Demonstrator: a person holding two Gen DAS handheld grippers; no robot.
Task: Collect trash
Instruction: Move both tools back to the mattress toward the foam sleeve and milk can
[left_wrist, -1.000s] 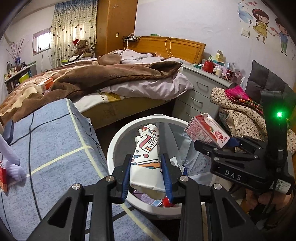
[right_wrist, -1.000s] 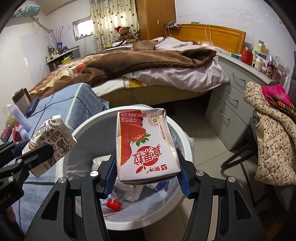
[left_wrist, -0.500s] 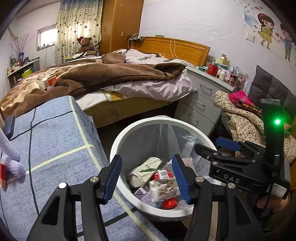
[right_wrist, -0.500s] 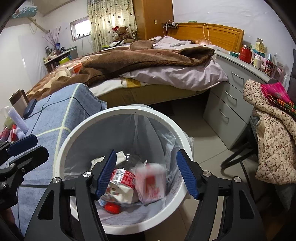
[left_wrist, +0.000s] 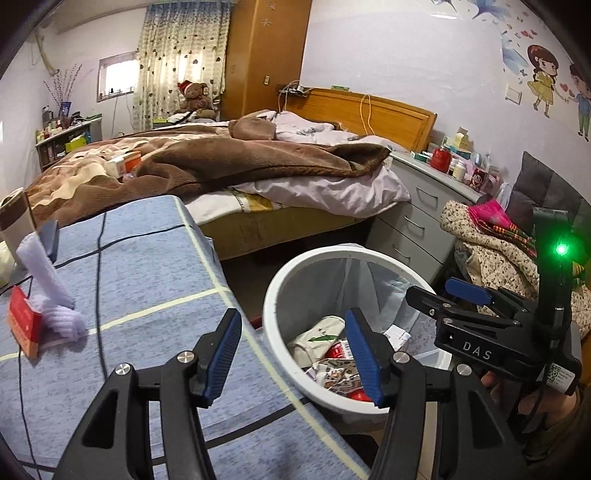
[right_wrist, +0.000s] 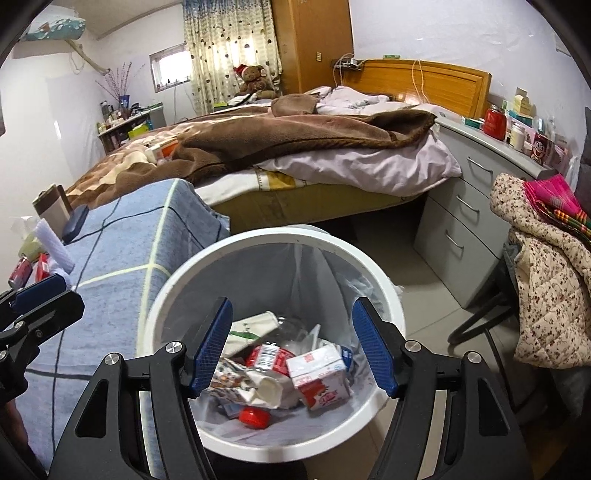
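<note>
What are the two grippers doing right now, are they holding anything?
Left gripper: open, holding nothing.
Right gripper: open, holding nothing, over the bin.

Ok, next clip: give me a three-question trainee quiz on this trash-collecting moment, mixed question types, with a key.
1. True or false: the right hand-held gripper is clamped on the strawberry milk carton.
2. Multiple choice: where does the red bottle cap lie? A) on the blue checked cloth B) inside the white trash bin C) on the bed
3. Short answer: what state is the left hand-held gripper in, and does it hold anything?

Key:
1. False; its jaws stand apart above the bin, and the carton lies inside among the other trash.
2. B
3. Open and holding nothing, over the near edge of the cloth beside the bin.
</note>
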